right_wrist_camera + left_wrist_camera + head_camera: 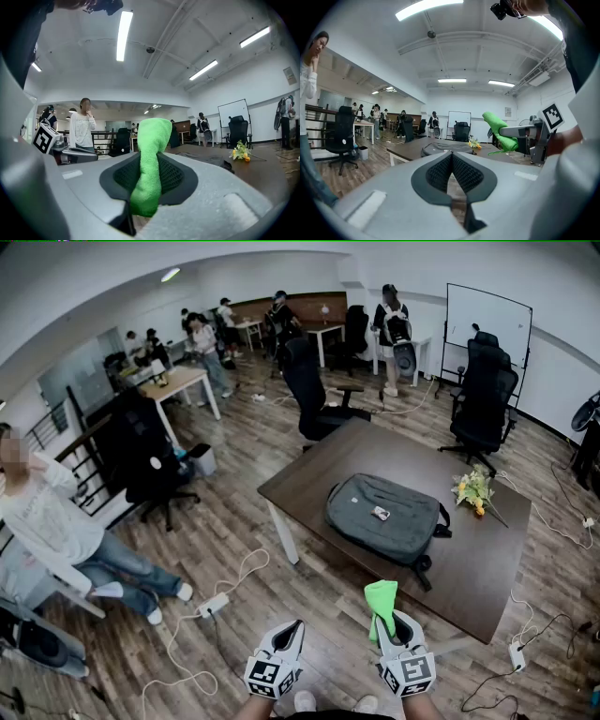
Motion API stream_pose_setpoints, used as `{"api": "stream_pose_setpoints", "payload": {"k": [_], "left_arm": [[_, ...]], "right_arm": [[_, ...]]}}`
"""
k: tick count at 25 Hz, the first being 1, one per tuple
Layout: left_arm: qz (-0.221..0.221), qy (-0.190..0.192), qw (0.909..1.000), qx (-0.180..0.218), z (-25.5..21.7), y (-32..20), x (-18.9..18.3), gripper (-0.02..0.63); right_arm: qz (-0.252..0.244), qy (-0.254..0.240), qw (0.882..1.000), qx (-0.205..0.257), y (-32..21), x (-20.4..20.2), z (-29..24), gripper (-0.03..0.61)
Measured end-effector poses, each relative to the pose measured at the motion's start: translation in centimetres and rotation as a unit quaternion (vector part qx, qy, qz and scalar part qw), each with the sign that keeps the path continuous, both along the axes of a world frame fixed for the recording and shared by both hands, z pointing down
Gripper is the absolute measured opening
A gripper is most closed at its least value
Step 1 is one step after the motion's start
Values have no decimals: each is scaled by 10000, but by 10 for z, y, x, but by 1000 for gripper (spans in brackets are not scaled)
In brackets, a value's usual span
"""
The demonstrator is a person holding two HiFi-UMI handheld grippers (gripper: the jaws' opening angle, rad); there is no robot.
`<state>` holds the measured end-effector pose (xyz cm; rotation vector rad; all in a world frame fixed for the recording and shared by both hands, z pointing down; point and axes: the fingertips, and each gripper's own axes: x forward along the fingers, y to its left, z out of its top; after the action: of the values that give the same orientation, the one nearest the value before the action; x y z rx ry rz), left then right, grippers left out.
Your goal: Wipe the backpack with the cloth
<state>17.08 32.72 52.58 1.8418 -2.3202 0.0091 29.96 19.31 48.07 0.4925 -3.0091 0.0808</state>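
Note:
A grey backpack (384,517) lies flat in the middle of the brown table (487,568), with a small tag on top; it shows low in the left gripper view as backpack (440,148). My right gripper (386,616) is shut on a bright green cloth (381,601), held upright above the floor just short of the table's near edge. The cloth (149,164) fills the closed jaws in the right gripper view and cloth (500,131) shows in the left one. My left gripper (297,627) hangs beside it, shut and empty.
A bunch of flowers (475,491) lies on the table right of the backpack. Black office chairs (317,390) stand behind the table. A power strip and cables (214,604) trail on the wooden floor at left. A seated person (56,531) is at far left; several people stand at the back.

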Motion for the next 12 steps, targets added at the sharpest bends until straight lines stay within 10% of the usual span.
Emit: {"api": "stream_pose_setpoints", "payload": {"k": [12], "left_arm": [[16,-3,10000,74,-4,11,-22,18]], "right_arm": [[-9,50,9999,108,15,-22,-2,91]]}}
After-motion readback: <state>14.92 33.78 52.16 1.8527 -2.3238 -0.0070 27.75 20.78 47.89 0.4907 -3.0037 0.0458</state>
